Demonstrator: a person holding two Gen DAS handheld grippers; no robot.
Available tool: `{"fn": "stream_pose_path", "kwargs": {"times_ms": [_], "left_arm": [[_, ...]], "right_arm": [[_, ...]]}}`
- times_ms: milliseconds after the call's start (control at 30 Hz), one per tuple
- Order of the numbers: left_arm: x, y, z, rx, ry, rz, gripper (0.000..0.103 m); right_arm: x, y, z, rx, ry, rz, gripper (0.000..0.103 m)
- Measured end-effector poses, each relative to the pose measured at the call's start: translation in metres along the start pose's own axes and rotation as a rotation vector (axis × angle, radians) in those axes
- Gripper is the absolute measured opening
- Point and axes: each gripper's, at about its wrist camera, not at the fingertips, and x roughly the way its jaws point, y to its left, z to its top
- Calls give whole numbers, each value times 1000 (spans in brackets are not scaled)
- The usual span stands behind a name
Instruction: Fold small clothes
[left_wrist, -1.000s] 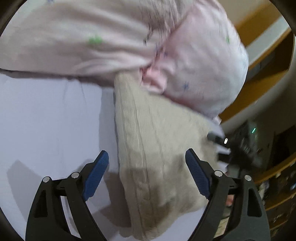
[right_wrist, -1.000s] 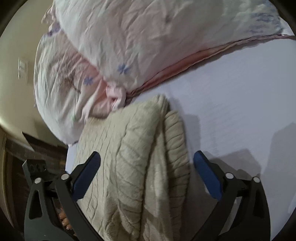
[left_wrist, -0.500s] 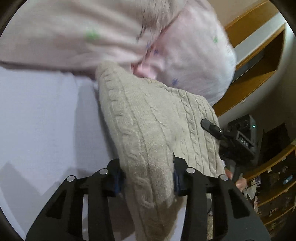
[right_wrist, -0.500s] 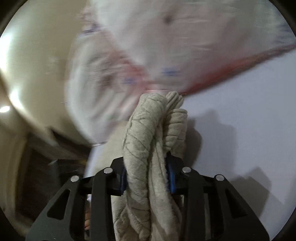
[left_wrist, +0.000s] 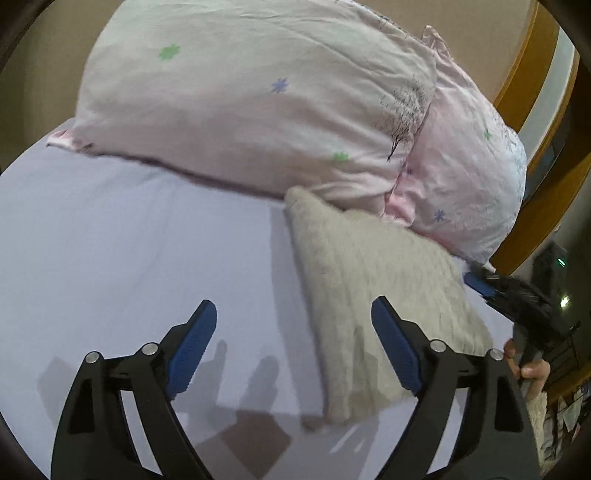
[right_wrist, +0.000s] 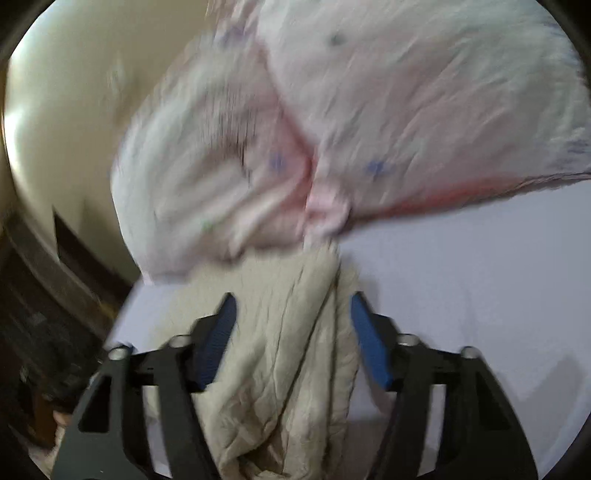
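Observation:
A folded beige cable-knit garment (left_wrist: 373, 295) lies on the lavender bed sheet (left_wrist: 129, 251), its far corner touching the pink pillows. My left gripper (left_wrist: 293, 347) is open and empty, with its right finger over the garment's near edge. In the right wrist view the garment (right_wrist: 288, 354) lies bunched between the fingers of my right gripper (right_wrist: 291, 336), which is open around it, not pinching. The right gripper also shows at the right edge of the left wrist view (left_wrist: 517, 295), beside the garment.
Two pink flowered pillows (left_wrist: 258, 103) lie stacked at the head of the bed, just behind the garment. A wooden shelf unit (left_wrist: 535, 155) stands to the right. The bed's edge (right_wrist: 122, 314) and dark floor lie left in the right wrist view.
Both grippers were shut on the beige garment half a second ago; both have opened and let it go. The garment now lies flat on the sheet. The left gripper has pulled back.

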Motion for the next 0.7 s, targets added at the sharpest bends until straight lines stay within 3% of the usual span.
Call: {"fn": "stream_pose_path", "kwargs": {"times_ms": [67, 167, 267, 333, 367, 433, 467, 567, 633, 700], "left_arm": [[-6, 1, -13, 11, 13, 17, 87], [-14, -1, -31, 52, 33, 53, 89], [-14, -10, -46, 100, 52, 92, 93], [-15, -16, -53, 128, 62, 125, 97], [-15, -21, -57, 143, 69, 151, 100], [-15, -28, -61, 171, 75, 200, 102], [-15, -31, -63, 183, 81, 218, 102], [-10, -40, -68, 202, 116, 227, 102], [-7, -44, -71, 199, 138, 213, 102], [-2, -48, -75, 195, 167, 207, 102]], "right_arm": [[-2, -8, -3, 29, -50, -50, 8], [-10, -35, 6, 177, -87, -101, 7], [-18, -29, -1, 158, -104, -210, 11], [-39, -22, -6, 154, -161, -318, 28], [-56, -16, -12, 142, -218, -431, 34], [-85, -7, -25, 111, -294, -542, 67], [-101, -2, -35, 95, -321, -562, 100], [-127, 8, -65, 10, -309, -546, 101], [-123, 18, -87, -40, -187, -586, 101], [-107, 27, -101, -87, -99, -547, 101]]}}
